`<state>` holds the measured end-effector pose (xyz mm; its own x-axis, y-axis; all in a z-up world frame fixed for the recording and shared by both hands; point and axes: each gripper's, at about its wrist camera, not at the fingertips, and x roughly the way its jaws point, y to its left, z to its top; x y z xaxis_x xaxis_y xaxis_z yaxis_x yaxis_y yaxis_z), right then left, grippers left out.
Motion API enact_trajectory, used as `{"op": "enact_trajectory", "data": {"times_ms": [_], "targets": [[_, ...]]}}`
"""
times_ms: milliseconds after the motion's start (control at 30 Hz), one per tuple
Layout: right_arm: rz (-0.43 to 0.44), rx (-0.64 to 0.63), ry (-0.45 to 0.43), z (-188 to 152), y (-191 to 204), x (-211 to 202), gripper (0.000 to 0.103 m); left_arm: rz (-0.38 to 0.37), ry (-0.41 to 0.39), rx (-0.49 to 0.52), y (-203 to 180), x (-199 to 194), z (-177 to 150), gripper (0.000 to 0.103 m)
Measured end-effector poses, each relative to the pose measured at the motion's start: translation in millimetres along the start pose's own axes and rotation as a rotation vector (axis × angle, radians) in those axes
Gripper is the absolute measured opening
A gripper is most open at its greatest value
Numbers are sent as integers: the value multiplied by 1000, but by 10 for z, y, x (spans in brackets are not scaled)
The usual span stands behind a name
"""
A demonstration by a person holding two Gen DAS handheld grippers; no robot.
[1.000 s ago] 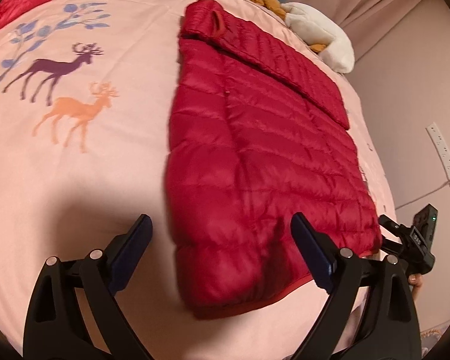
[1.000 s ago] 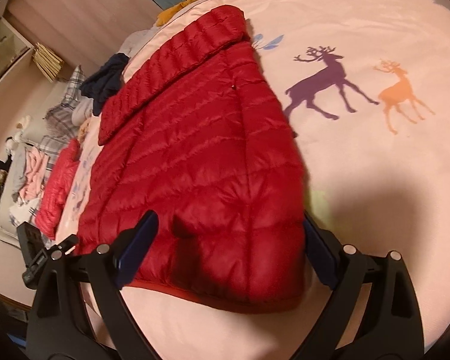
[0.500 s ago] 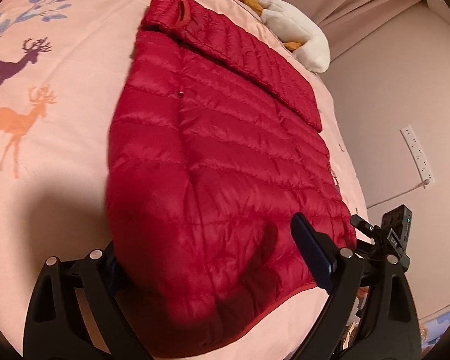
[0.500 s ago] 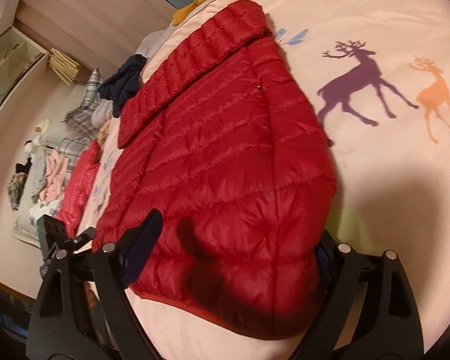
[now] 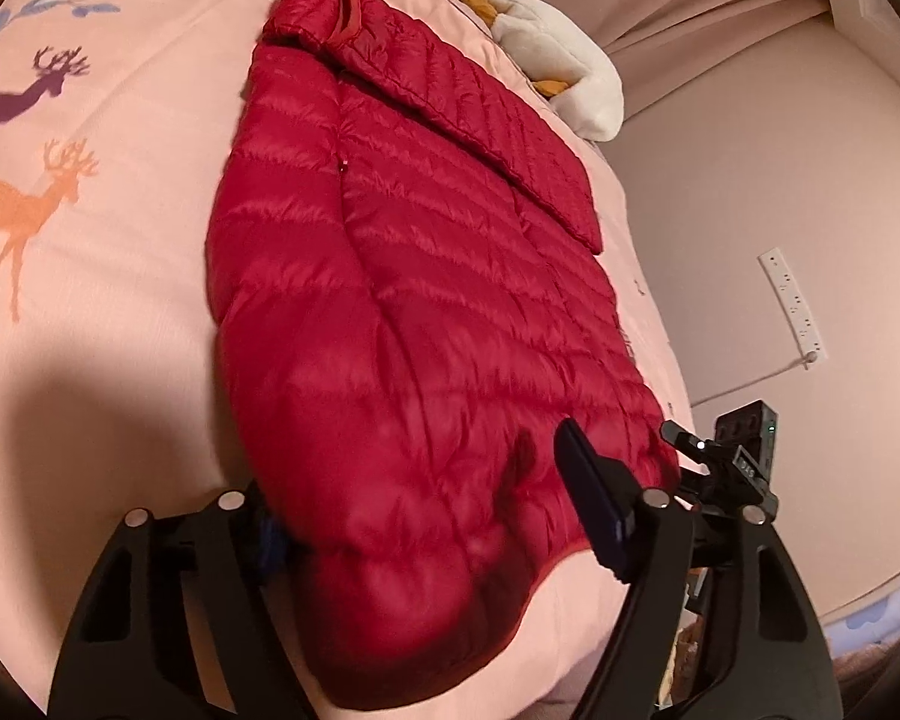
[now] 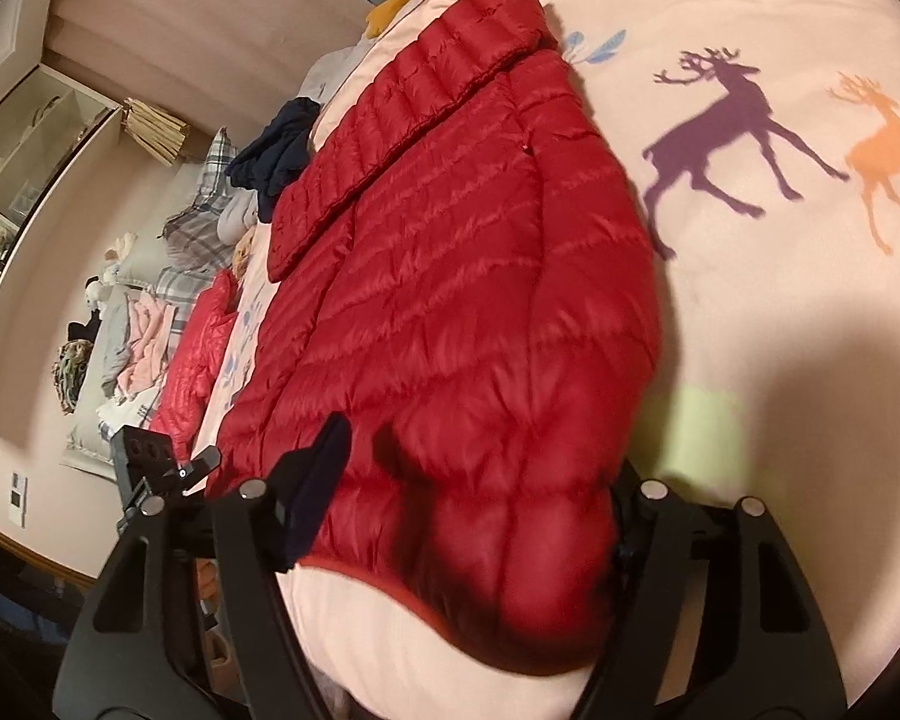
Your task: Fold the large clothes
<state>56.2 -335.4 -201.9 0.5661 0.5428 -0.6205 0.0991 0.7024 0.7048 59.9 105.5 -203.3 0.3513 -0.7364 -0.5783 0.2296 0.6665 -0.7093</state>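
The red puffer jacket lies flat on the pink bed cover, folded lengthwise, with its hem at the near edge of the bed.

The left hand-held gripper has its jaws wide apart and they are closing. The hem corner of the jacket is between them. The right finger stands on top of the padding; the left one is mostly hidden behind the bulging fabric, so a firm grip cannot be confirmed.

The right hand-held gripper is also wide and closing, with the other hem corner between its jaws. Its left finger rests against the jacket, and the right one is hidden behind the fabric.

The left wrist view alone shows a white plush toy near the collar and a power strip on the wall. The right wrist view alone shows a pile of clothes beside the bed, a dark garment and a shelf.
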Motion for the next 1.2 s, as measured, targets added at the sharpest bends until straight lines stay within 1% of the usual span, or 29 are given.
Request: {"op": "enact_trajectory", "data": {"times_ms": [167,333,433,467,500,533,567,600,633,700,733,767,800,833,900,967,1000,1067,1200], "targets": [[5,-8,29,-63,16,-39,73,-62,-2,-61,79,-32,-70,75],[26,4,27,-60,13,15,73,-78,-4,-93,83,15,-41,75],[26,-13,22,-16,65,112,73,-71,-13,-84,62,63,43,73],[29,-15,22,-1,78,144,73,-64,-13,-84,47,103,70,69],[28,-16,18,8,96,171,72,-61,-12,-90,36,147,95,60],[27,-16,15,22,104,188,71,-60,-10,-97,35,175,117,55],[24,-16,11,30,107,197,66,-60,-7,-105,45,192,126,49],[18,-14,7,32,107,202,62,-54,-12,-108,38,203,129,46],[9,-10,4,27,96,200,60,-45,-16,-106,34,193,124,46],[8,-5,-3,22,63,179,52,-16,-25,-90,14,153,108,40],[8,2,-8,12,41,158,51,5,-32,-78,-7,127,105,40],[6,6,-12,12,27,154,47,20,-37,-71,-16,89,97,38],[3,9,-18,1,18,140,42,30,-44,-65,-28,65,100,35],[-1,7,-24,-14,21,132,40,38,-53,-59,-43,31,101,34],[-5,-8,-39,-31,55,117,27,56,-65,-36,-95,-18,106,26],[-10,-49,-69,-55,148,87,21,82,-78,-5,-168,-38,111,22],[-12,-65,-79,-53,182,81,19,99,-86,12,-211,-51,114,19],[-17,-85,-98,-48,246,51,17,124,-96,35,-270,-66,122,18],[0,-104,-129,-30,319,-38,15,173,-126,94,-444,-139,145,17]]}}
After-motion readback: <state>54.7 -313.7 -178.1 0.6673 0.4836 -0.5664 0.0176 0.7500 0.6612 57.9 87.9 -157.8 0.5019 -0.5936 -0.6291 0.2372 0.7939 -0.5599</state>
